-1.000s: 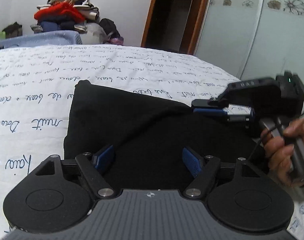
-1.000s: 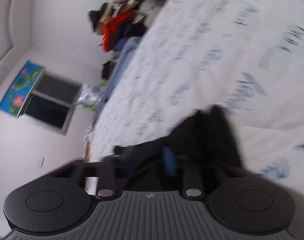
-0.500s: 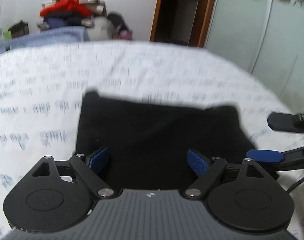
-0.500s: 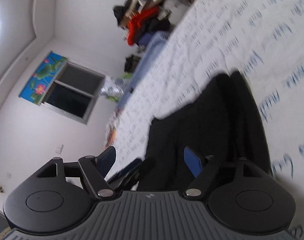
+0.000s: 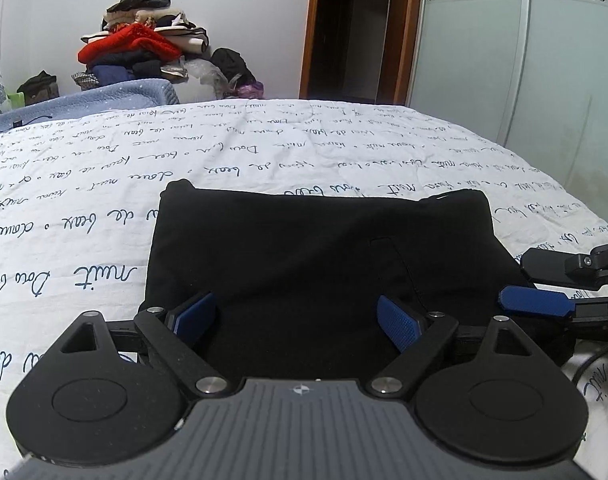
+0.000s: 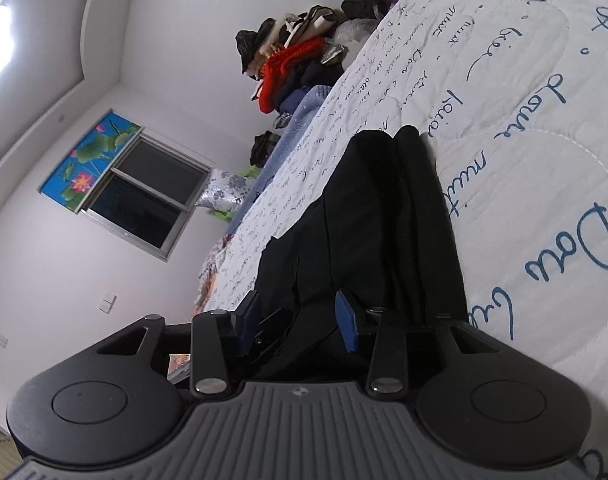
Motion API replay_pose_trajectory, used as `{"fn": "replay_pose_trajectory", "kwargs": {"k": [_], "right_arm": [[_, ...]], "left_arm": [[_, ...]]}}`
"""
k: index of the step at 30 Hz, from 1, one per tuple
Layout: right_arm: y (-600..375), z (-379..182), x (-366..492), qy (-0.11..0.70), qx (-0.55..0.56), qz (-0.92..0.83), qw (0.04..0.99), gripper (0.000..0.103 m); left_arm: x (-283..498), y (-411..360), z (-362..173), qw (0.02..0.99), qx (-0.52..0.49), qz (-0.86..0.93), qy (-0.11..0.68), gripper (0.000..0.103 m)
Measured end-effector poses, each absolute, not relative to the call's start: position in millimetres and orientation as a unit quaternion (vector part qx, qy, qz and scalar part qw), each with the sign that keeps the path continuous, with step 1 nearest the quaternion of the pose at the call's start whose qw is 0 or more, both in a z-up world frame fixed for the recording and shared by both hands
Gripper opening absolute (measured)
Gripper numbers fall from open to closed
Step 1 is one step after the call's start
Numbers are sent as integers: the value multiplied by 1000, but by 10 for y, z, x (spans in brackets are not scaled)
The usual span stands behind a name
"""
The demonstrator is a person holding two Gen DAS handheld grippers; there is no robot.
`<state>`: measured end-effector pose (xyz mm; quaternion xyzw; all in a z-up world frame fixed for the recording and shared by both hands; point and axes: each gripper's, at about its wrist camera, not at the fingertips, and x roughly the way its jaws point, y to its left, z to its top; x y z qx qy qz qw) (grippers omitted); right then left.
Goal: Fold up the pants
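The black pants (image 5: 304, 256) lie folded into a flat rectangle on the white bedspread (image 5: 104, 184) with blue script. My left gripper (image 5: 296, 316) hovers open and empty over the near edge of the pants. My right gripper (image 6: 298, 318) is open and empty at the right side of the pants (image 6: 383, 224), tilted on its side; its fingers also show in the left wrist view (image 5: 543, 300). Nothing is held.
A pile of clothes (image 5: 144, 52) stands behind the bed's far edge, beside a blue blanket (image 5: 104, 98). A doorway (image 5: 351, 28) and a glass wardrobe door (image 5: 523, 60) are at the right. A window (image 6: 144, 196) is on the left wall.
My right gripper let go of the pants' far right corner, opened, and drew back to the right edge. The corner now lies flat. My left gripper stayed open.
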<state>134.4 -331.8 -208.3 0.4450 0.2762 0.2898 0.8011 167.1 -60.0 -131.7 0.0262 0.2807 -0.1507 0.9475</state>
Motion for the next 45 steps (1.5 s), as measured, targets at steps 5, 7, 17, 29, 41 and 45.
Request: {"fn": "replay_pose_trajectory", "kwargs": {"k": [5, 7, 17, 29, 41, 45], "right_arm": [[-3322, -2082, 1365, 272, 450, 292, 799, 39], [-3346, -2099, 1358, 268, 457, 294, 796, 39], [-3430, -2177, 1313, 260, 478, 297, 785, 39], [-3466, -2191, 1285, 256, 490, 297, 778, 39], [-3604, -1454, 1076, 273, 446, 192, 830, 75], [-3437, -1348, 1185, 324, 330, 157, 873, 80]], "left_arm": [[1666, -602, -1320, 948, 26, -150, 280, 91], [1665, -605, -1320, 948, 27, -150, 280, 91], [1658, -603, -1316, 948, 26, -150, 279, 91], [1646, -571, -1307, 948, 12, -157, 276, 92], [1639, -562, -1297, 948, 6, -161, 274, 94], [1530, -543, -1213, 955, 9, -137, 264, 90]]}}
